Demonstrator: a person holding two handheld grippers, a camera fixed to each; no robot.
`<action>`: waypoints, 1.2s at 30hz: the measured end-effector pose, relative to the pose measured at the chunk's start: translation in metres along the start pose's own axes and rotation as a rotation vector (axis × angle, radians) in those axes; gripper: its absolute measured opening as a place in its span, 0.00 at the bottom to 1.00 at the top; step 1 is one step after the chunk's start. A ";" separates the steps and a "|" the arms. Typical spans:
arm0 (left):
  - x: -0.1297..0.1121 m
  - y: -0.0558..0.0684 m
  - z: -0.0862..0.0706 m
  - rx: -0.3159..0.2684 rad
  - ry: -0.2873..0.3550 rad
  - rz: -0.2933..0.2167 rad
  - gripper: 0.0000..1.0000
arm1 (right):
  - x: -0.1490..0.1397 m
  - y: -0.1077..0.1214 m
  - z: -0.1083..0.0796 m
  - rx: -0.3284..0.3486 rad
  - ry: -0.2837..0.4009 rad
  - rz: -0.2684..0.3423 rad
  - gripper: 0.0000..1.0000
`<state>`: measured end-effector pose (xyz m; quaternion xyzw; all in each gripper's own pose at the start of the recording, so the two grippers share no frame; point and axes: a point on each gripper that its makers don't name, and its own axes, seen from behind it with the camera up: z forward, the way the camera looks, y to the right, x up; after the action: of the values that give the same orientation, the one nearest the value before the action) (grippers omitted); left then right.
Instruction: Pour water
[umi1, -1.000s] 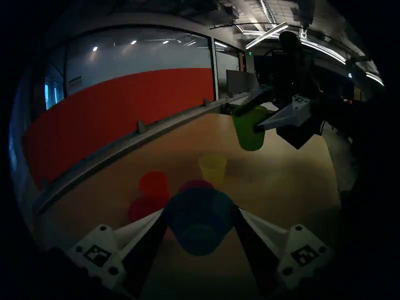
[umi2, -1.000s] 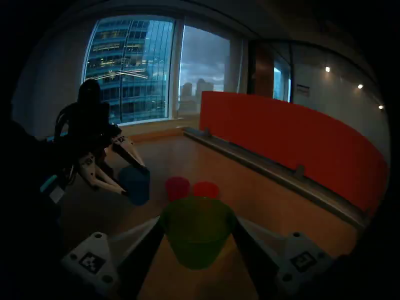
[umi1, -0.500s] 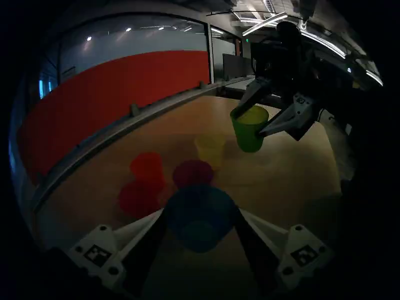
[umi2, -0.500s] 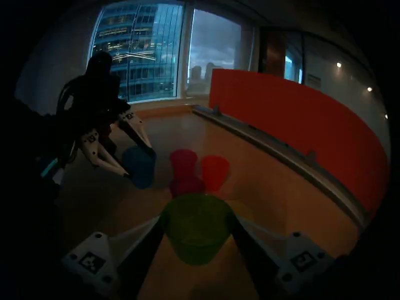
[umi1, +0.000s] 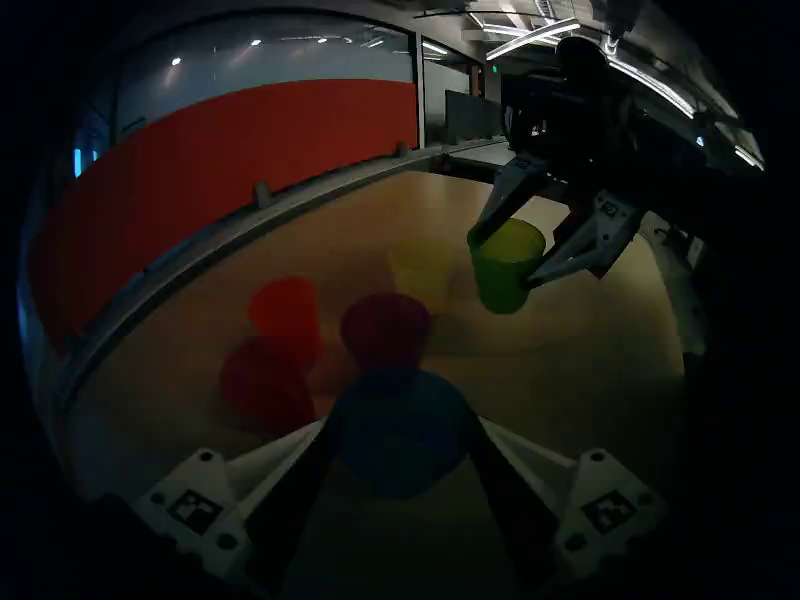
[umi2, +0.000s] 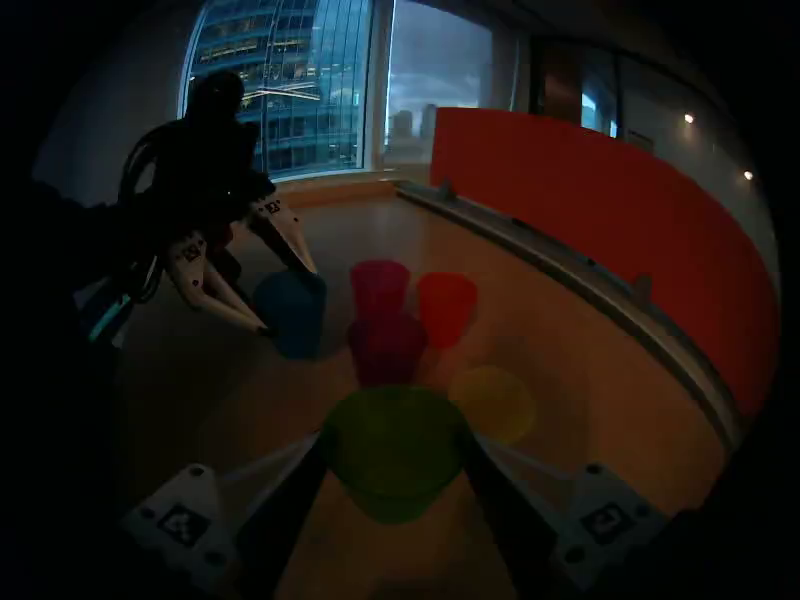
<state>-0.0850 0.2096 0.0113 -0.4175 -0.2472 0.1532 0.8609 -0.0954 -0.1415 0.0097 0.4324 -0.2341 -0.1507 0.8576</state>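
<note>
Tipping slowly, the right gripper (umi1: 512, 258), clamping a green plastic cup (umi1: 507, 268) at one o'clock, should pour into the blue plastic cup (umi1: 400, 435) the left gripper (umi1: 400, 450) clamps.

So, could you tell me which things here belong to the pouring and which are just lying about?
Likely in use: blue plastic cup in the left tool; green plastic cup in the right tool.
Standing by: yellow plastic cup, red plastic cup, crimson plastic cup, dark magenta plastic cup.
</note>
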 end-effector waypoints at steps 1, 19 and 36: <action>-0.001 0.000 0.001 0.000 -0.001 -0.002 0.89 | -0.001 0.000 0.001 0.001 -0.002 0.000 0.94; -0.015 -0.002 0.014 -0.017 -0.007 -0.024 0.89 | -0.011 -0.002 0.009 0.002 -0.030 0.001 0.95; -0.023 -0.002 0.013 -0.022 -0.008 -0.036 0.89 | -0.010 -0.003 0.011 -0.001 -0.029 0.011 0.96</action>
<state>-0.1113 0.2057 0.0133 -0.4219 -0.2597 0.1365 0.8579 -0.1098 -0.1463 0.0107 0.4284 -0.2487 -0.1524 0.8552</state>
